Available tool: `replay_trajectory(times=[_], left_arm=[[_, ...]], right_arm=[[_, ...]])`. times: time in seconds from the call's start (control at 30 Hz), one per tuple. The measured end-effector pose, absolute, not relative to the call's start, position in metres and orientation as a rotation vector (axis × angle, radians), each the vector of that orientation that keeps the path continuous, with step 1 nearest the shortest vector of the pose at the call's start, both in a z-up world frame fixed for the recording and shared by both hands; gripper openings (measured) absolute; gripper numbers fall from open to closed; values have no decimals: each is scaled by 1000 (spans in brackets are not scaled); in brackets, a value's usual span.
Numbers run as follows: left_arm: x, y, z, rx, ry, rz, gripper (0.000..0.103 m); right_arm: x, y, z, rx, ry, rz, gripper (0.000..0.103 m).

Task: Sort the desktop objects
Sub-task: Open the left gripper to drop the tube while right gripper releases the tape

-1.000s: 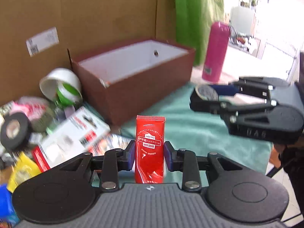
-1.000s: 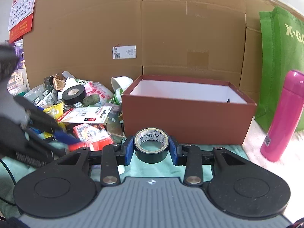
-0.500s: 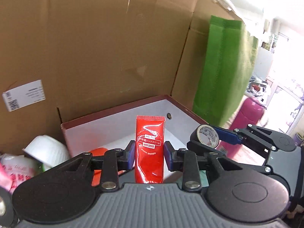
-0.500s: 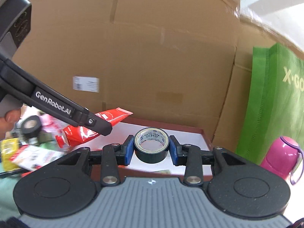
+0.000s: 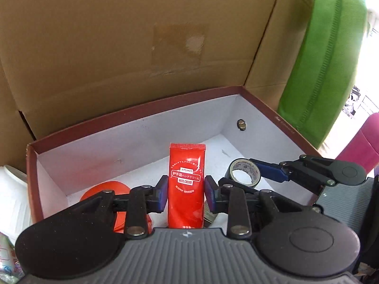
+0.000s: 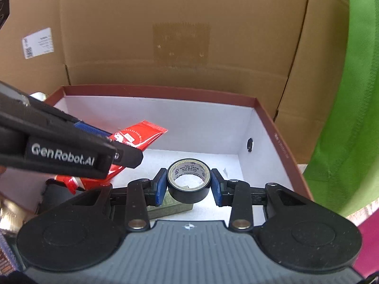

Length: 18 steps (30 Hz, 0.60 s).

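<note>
Crowding box (image 6: 279, 146): orange item (image 5: 104, 189), olive block (image 6: 173, 206), possibly soap.

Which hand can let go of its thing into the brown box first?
Probably the right gripper: its black tape roll hangs low over the brown box's white floor. The left gripper's red hand-cream tube seems higher, above an orange thing.

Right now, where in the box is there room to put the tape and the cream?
Bare white floor lies along the back wall of the box, toward the corner with the hole. The near-left is crowded: an orange thing and an olive block.
</note>
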<state>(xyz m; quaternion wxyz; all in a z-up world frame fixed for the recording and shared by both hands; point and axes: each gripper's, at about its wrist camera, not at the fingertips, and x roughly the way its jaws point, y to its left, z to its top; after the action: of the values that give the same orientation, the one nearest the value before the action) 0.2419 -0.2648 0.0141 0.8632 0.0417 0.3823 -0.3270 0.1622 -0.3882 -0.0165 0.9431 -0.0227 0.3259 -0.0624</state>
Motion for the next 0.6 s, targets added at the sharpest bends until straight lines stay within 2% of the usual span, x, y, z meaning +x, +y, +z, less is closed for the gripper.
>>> replay_trajectory(times=[0.03,0.07,0.1,0.13,0.17,0.23,0.3,0.4,0.6], left_arm=[[243,-263,14,65,804,-688,40],[243,-260,16,42,800,-699,61],[242,-256,18,19,788,-712,74],[240,-252,20,-3,768,-720,89],[237,-248,23,-20,746,-719,94],[231,-243,27,-42,715,-709,95],[227,-240,29,-41,707,-716,96],[223,-239,30,-22,705,-717,97],[203,-235,38,7,682,-738,97]], right_arm=[[165,-390,-18,-38,668,-128,38],[166,-391,-18,-25,667,-127,39],[163,-391,-17,-13,663,-117,42],[160,-391,-17,-5,657,-113,57],[159,-391,-17,-5,644,-124,69],[153,-388,-15,-26,625,-147,75],[148,-385,-12,-37,619,-141,77],[142,-379,-9,-48,602,-133,88],[129,-367,4,-86,577,-158,89]])
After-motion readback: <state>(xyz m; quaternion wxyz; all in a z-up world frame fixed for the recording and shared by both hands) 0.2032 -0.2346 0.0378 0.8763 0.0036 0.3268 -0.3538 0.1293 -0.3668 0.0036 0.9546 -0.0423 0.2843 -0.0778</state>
